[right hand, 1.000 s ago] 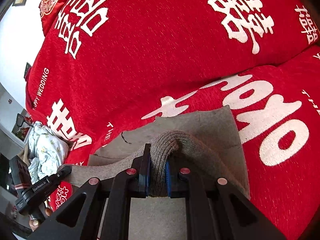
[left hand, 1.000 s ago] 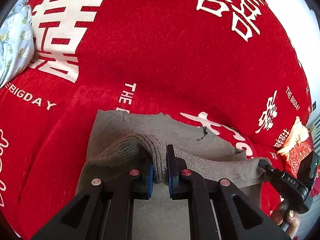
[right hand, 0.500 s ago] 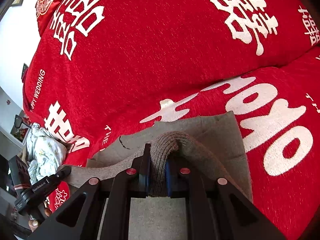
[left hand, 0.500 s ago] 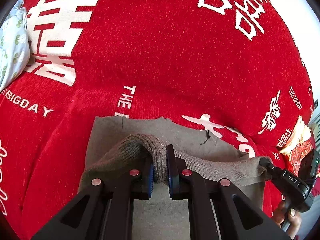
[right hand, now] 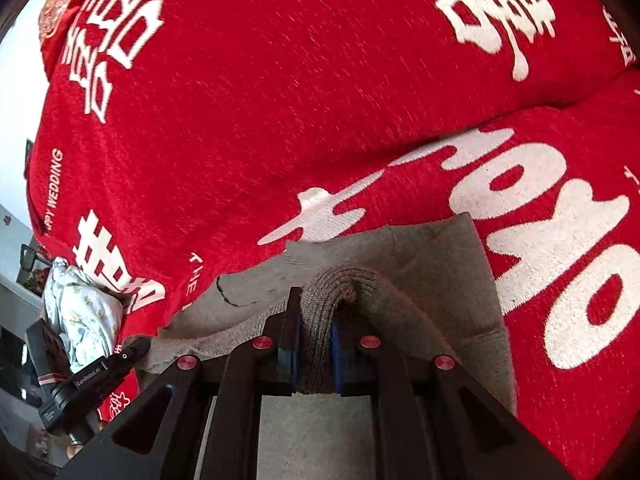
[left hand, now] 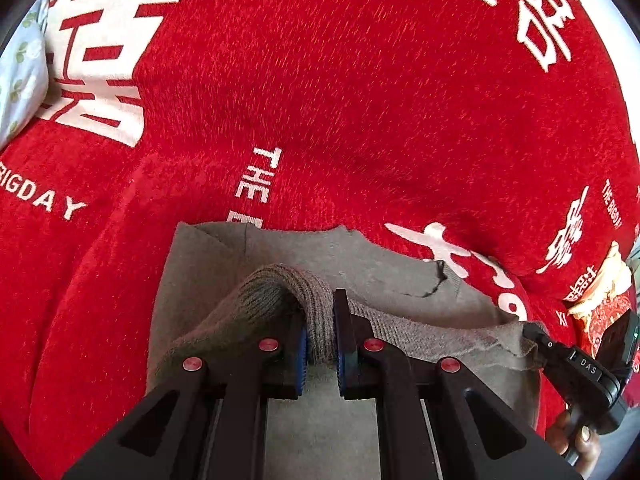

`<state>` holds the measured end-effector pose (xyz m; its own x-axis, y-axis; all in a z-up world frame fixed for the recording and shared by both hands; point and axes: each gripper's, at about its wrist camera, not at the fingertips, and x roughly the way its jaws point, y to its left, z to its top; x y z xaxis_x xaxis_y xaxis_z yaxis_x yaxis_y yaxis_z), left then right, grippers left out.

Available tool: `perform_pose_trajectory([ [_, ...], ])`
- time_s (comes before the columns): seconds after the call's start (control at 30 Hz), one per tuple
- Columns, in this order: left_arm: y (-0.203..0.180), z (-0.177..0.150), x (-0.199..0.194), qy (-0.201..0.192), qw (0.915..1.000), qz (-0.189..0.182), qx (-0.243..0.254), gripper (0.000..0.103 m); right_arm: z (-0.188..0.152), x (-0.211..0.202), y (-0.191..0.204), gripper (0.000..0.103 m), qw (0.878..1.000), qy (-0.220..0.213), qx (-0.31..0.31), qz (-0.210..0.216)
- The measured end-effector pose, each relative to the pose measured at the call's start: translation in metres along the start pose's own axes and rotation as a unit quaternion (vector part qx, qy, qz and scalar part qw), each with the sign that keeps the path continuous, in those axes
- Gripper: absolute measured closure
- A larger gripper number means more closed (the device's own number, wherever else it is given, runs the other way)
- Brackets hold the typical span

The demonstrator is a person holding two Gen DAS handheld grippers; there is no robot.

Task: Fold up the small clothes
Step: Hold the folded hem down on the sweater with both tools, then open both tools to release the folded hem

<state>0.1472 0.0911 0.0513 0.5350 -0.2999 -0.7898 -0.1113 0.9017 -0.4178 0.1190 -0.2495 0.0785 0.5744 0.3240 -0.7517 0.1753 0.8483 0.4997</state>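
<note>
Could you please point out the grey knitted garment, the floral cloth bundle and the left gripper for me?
grey knitted garment [left hand: 276, 292]: left wrist view, on its raised ribbed edge.
floral cloth bundle [right hand: 86, 316]: right wrist view, on its middle.
left gripper [left hand: 320, 344]: left wrist view, between its fingertips.

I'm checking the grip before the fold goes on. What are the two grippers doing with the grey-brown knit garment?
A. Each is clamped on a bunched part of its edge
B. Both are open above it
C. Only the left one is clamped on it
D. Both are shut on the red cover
A: the left gripper and the right gripper each have their jaws closed on a bunched ridge of the garment.
</note>
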Motion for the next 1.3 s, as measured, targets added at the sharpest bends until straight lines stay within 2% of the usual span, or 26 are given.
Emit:
perform_pose_trajectory([
  [0.5,0.004,0.003,0.036,0.033,0.9993,0.017,-0.002,0.091,0.006,0.033,-0.021,0.09,0.999,0.027,0.04,0.004],
  [1.13,0.003,0.003,0.044,0.055,0.998,0.029,0.007,0.09,0.01,0.041,-0.025,0.088,0.997,0.048,0.056,0.003],
  [1.17,0.003,0.002,0.044,0.059,0.9978,0.031,0.009,0.088,0.011,0.041,-0.026,0.088,0.997,0.05,0.06,0.006],
  [1.2,0.002,0.002,0.045,0.063,0.9975,0.03,0.01,0.08,0.011,0.042,-0.026,0.088,0.997,0.052,0.062,0.007],
  [1.27,0.001,0.002,0.046,0.068,0.9975,0.018,0.011,0.058,0.012,0.042,-0.026,0.085,0.997,0.054,0.062,0.009],
  [1.3,0.0,0.001,0.046,0.07,0.9974,0.013,0.012,0.04,0.013,0.041,-0.026,0.084,0.996,0.056,0.063,0.013],
])
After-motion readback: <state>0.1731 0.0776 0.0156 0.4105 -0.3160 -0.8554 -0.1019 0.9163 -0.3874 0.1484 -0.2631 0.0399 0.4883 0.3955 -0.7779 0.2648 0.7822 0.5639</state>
